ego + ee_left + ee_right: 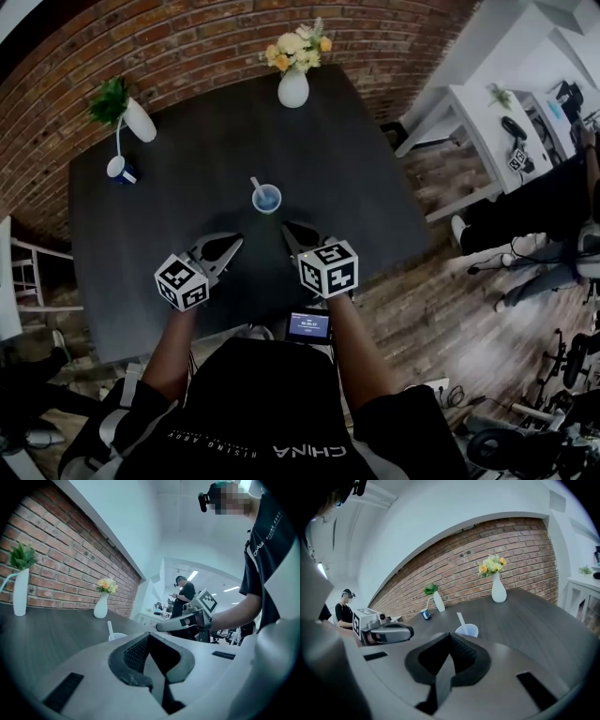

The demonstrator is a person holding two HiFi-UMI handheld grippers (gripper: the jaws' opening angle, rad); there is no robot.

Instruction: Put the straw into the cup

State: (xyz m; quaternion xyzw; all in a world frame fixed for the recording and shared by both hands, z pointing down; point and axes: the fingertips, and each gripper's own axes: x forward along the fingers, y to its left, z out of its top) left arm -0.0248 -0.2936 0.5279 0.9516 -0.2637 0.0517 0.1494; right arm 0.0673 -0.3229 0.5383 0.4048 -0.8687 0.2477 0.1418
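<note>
A pale blue cup (pixel 267 199) stands near the middle of the dark table (pixel 169 169), with a white straw (pixel 255 185) leaning out of it to the upper left. The cup (pixel 467 630) and straw (pixel 461 618) also show in the right gripper view, and the straw (pixel 110 630) pokes above the left gripper's body. My left gripper (pixel 227 243) is below and left of the cup, shut with nothing in it. My right gripper (pixel 295 230) sits just below and right of the cup, jaws together and empty.
A white vase of yellow flowers (pixel 293 84) stands at the table's far edge. At the far left are a white vase with a green plant (pixel 137 117) and a small blue-and-white cup (pixel 120 170). A white desk (pixel 473 131) and a person's legs (pixel 525 253) are at right.
</note>
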